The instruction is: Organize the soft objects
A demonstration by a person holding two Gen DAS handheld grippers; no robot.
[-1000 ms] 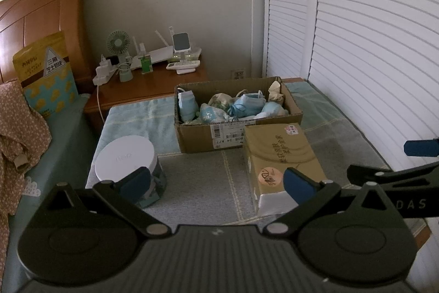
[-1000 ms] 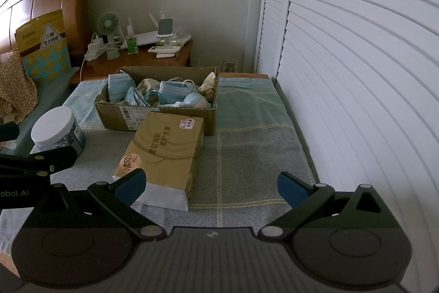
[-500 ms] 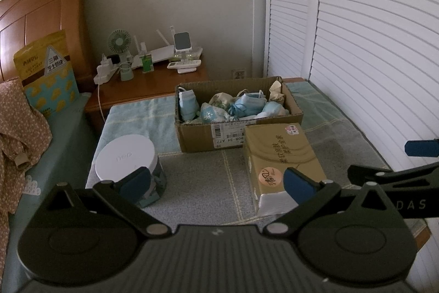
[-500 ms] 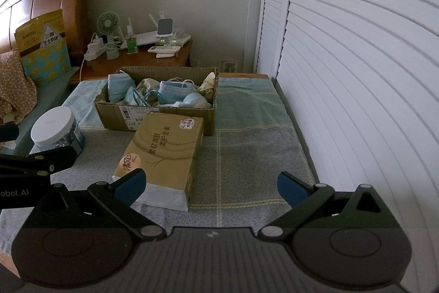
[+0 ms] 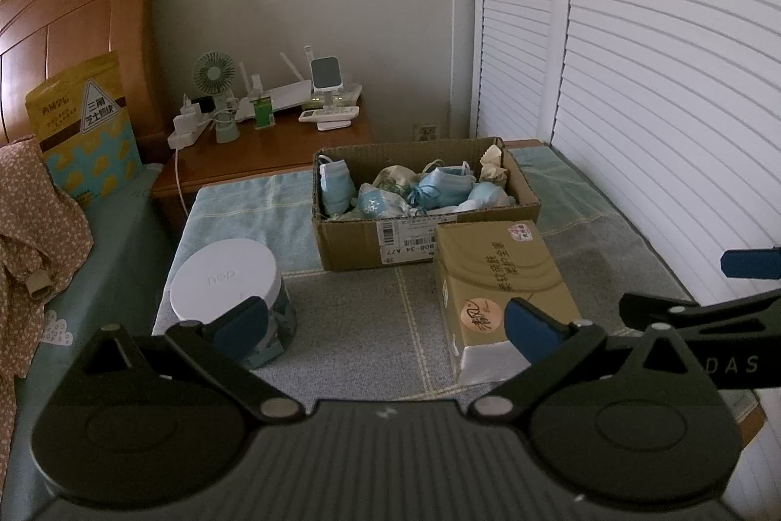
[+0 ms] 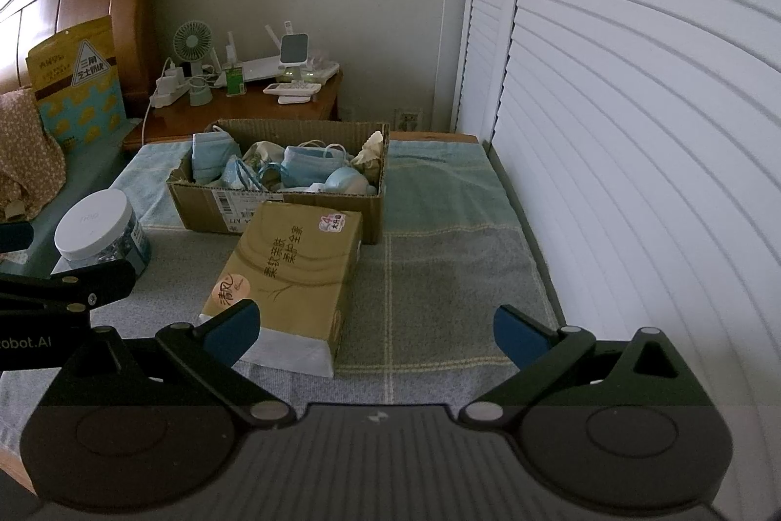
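An open cardboard box (image 5: 351,242) (image 6: 205,213) sits on a grey-green checked mat and holds several blue face masks (image 5: 446,186) (image 6: 312,164) and crumpled soft items. A tan tissue pack (image 5: 498,281) (image 6: 293,267) lies just in front of the box. A jar with a white lid (image 5: 224,279) (image 6: 92,223) stands to the left. My left gripper (image 5: 385,325) is open and empty, above the mat between jar and tissue pack. My right gripper (image 6: 376,333) is open and empty, over the mat right of the tissue pack.
A wooden nightstand (image 5: 263,159) behind the box carries a small fan (image 5: 211,69), a router and chargers. White louvred doors (image 6: 634,106) run along the right. A bed with a wooden headboard (image 5: 73,23), a yellow bag and a floral cloth lies left.
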